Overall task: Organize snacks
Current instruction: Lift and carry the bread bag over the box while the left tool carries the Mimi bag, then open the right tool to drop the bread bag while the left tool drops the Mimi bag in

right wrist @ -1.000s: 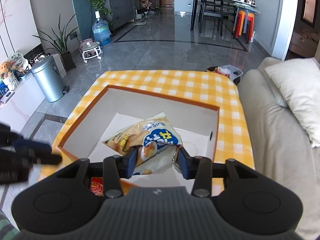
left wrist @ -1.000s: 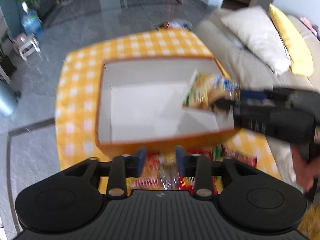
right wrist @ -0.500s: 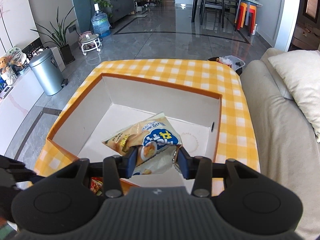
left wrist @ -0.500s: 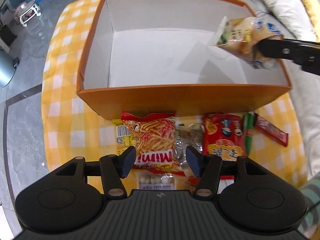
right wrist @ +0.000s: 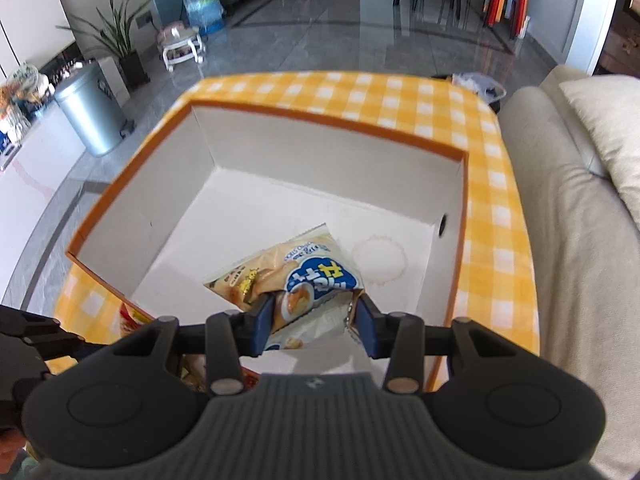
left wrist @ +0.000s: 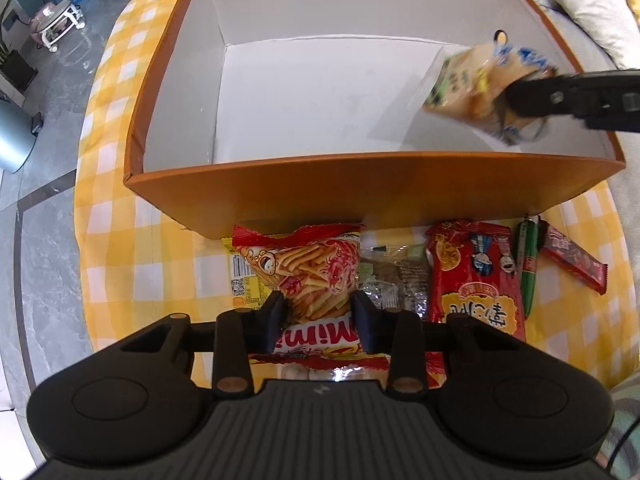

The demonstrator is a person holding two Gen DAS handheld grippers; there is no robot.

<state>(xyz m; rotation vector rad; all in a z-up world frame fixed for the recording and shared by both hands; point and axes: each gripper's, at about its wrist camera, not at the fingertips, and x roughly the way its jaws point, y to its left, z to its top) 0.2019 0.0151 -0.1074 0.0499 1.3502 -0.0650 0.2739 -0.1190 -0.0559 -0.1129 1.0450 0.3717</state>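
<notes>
Left gripper (left wrist: 318,322) closing on red Mimi snack bag (left wrist: 312,276); right gripper (right wrist: 314,320) clamped on cream snack bag (right wrist: 288,276) above orange box (right wrist: 328,124); slick film liable to slip.

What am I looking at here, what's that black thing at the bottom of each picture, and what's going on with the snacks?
Each black shape is a hand-held two-finger gripper with a camera looking along its fingers; a person holds one in each hand. The left view looks down at snack packets on a yellow checked tablecloth in front of an orange box. The left gripper is closing around a red Mimi chips bag. The right gripper holds a pale blue-labelled snack bag over the box, which looks empty inside. Beside the chips lie a red noodle packet, a green stick and a red bar.
</notes>
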